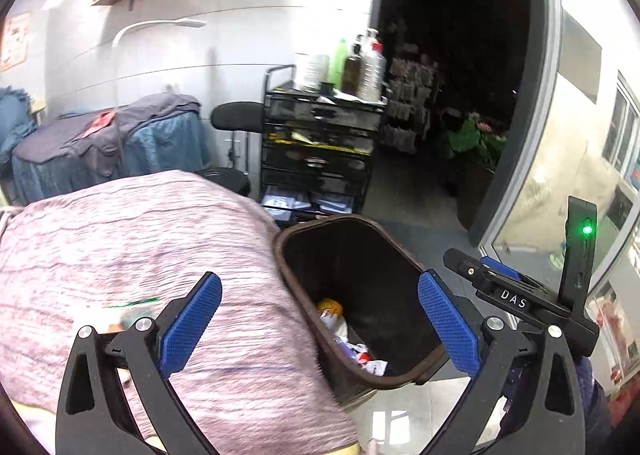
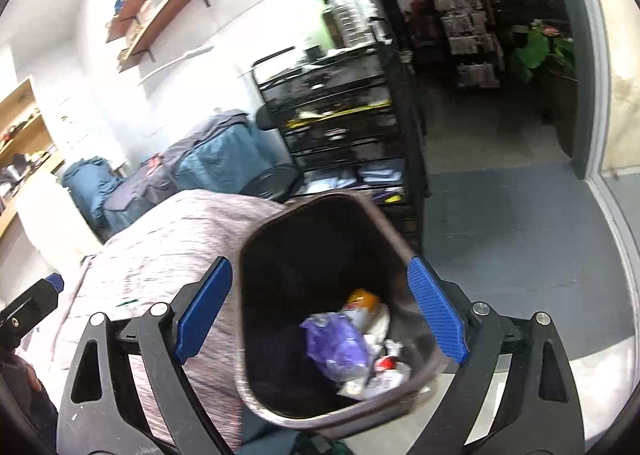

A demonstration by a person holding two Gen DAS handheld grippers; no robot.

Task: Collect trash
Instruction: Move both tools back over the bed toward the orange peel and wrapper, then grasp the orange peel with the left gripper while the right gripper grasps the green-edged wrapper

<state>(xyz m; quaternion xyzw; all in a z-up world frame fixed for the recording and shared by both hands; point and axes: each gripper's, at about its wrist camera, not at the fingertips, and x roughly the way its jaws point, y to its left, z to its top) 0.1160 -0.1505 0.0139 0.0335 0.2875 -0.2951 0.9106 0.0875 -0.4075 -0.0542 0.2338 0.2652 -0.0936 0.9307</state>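
Room: pink bed cover (image 1: 132, 255) beside a black drawer cart (image 1: 320, 147).
Left view: left tongs (image 1: 320, 329) spread, empty, over the bin (image 1: 304, 295) edge; wrappers (image 1: 340, 331) lay inside.
Right view: right tongs (image 2: 320, 319) spread above bin (image 2: 256, 335), likely after dropping; purple bag (image 2: 336, 347) inside.

Left gripper (image 1: 320, 325): black angular frame, silver screws, blue textured finger pads (image 1: 192, 325). Right gripper (image 2: 320, 313): identical build; housing lettered "DAS", green indicator light lit.
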